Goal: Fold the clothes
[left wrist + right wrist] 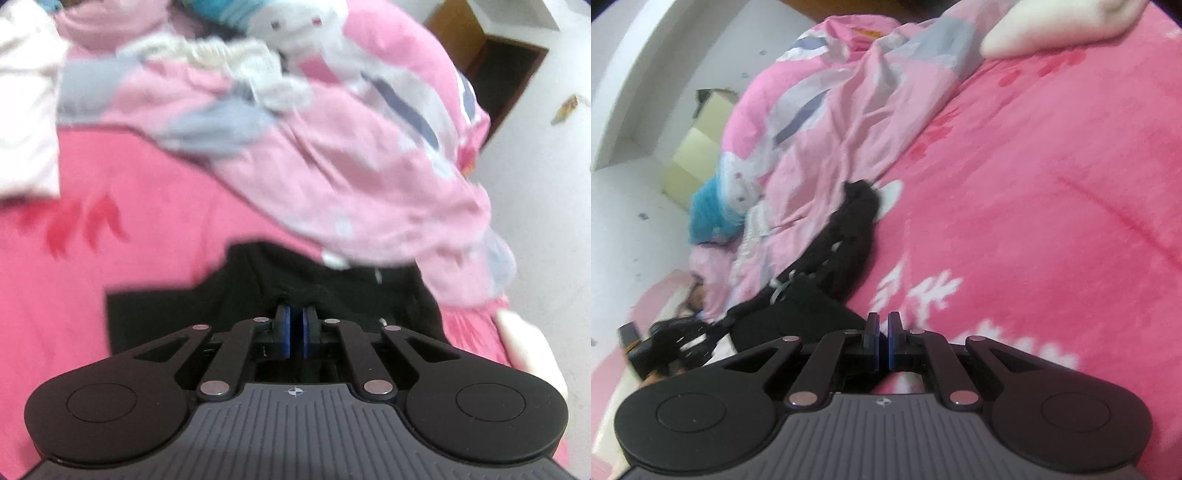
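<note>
A black garment (236, 295) lies on the pink bed sheet (110, 258). My left gripper (295, 321) is shut on a bunched edge of it, the cloth rising just over the blue pads. In the right wrist view the same black garment (846, 236) stretches in a long crumpled band from the far quilt toward me, with a flat panel reaching my right gripper (883, 326). That gripper is shut, the garment's corner meeting its left finger (872, 325). The other gripper (672, 343) shows blurred at the lower left, held by a hand.
A rumpled pink, grey and white quilt (351, 166) is heaped behind the garment, with a white plush toy (295, 29) and a blue item (713, 210) on it. A white pillow (1052, 26) lies at the far corner. Bare sheet (1052, 203) spreads to the right.
</note>
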`<state>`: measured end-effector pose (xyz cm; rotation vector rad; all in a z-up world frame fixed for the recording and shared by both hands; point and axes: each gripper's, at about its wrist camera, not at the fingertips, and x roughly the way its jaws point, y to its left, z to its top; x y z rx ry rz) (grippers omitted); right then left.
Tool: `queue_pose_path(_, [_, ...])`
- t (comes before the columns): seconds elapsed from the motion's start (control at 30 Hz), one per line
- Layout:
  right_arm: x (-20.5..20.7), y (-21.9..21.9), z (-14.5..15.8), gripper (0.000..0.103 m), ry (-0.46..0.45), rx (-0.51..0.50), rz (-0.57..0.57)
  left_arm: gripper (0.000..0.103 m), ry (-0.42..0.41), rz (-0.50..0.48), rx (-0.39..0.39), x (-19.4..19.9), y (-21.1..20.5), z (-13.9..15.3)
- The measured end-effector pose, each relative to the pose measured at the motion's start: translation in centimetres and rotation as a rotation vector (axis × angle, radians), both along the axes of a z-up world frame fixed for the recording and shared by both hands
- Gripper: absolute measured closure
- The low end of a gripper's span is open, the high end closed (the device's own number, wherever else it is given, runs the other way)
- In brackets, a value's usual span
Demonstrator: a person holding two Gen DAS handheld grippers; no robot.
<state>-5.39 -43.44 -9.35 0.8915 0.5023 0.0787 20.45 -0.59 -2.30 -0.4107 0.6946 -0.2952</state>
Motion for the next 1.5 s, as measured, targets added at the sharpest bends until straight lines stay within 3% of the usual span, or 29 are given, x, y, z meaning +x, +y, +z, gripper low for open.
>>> queue_pose_path(0.1, [0.3,0.9,0.5,0.099,-0.013,-0.039,0.049,0.099,-0.024,0.027,0.059,1.6,0.6,0.2])
queue_pose_path(0.23, [1.1,2.4,0.8,0.099,0.006,-0.096,0.118,0.099,0.034,0.006,0.185,4.1,0.5,-2.2])
queue_pose_path(0.33, [1.6,3.1,0.8,0.099,0.033,-0.122,0.139,0.096,0.104,-0.004,0.198,4.5,0.2,-4.6])
queue_pose_path(0.43, [1.5,2.9,0.6,0.097,0.042,-0.107,0.124,0.089,0.102,-0.001,0.17,3.3,1.1,-4.9])
queue_pose_path(0.53, [1.6,2.3,0.5,0.096,0.046,-0.065,0.107,0.077,0.073,-0.002,0.186,1.1,1.6,-3.8])
queue_pose_path(0.63, [2.6,2.0,0.6,0.071,0.064,-0.012,0.114,0.067,0.006,-0.031,0.24,-2.1,1.3,-1.9])
queue_pose_path(0.7, [3.6,2.5,1.1,0.057,0.064,-0.028,0.122,0.054,-0.06,-0.127,0.304,-5.0,-0.3,-0.8])
queue_pose_path(0.8, [5.9,3.3,1.3,0.057,0.092,-0.063,0.118,0.039,-0.143,-0.387,0.387,-9.9,-3.9,-0.2])
queue_pose_path(0.83, [6.6,3.5,1.2,0.058,0.103,-0.063,0.117,0.039,-0.156,-0.471,0.391,-11.5,-5.1,-0.4])
queue_pose_path(0.9, [7.4,4.1,1.3,0.074,0.117,-0.086,0.125,0.039,-0.173,-0.615,0.39,-14.2,-7.3,-1.0])
queue_pose_path(0.97, [7.6,5.1,1.7,0.096,0.125,-0.084,0.157,0.039,-0.198,-0.701,0.417,-16.2,-9.2,-1.8])
queue_pose_path(1.0, [7.5,5.8,1.8,0.097,0.116,-0.067,0.182,0.039,-0.215,-0.726,0.445,-16.9,-10.0,-2.2])
queue_pose_path(1.13, [7.2,8.5,2.5,0.098,0.044,0.004,0.319,0.039,-0.292,-0.776,0.597,-18.6,-12.6,-3.8])
queue_pose_path(1.27, [7.0,11.2,3.3,0.098,-0.041,0.079,0.472,0.04,-0.324,-0.749,0.703,-18.8,-13.1,-5.2])
queue_pose_path(1.33, [6.9,12.0,3.8,0.096,-0.07,0.093,0.524,0.047,-0.315,-0.716,0.678,-18.4,-12.1,-5.4])
queue_pose_path(1.4, [6.9,11.0,4.1,0.092,-0.07,0.102,0.512,0.067,-0.291,-0.675,0.603,-17.9,-10.8,-5.1])
queue_pose_path(1.43, [7.0,10.3,4.2,0.091,-0.07,0.109,0.504,0.071,-0.283,-0.646,0.57,-17.5,-10.1,-4.9])
queue_pose_path(1.5, [7.4,8.4,3.9,0.075,-0.065,0.167,0.435,0.08,-0.272,-0.577,0.505,-16.8,-8.6,-4.4])
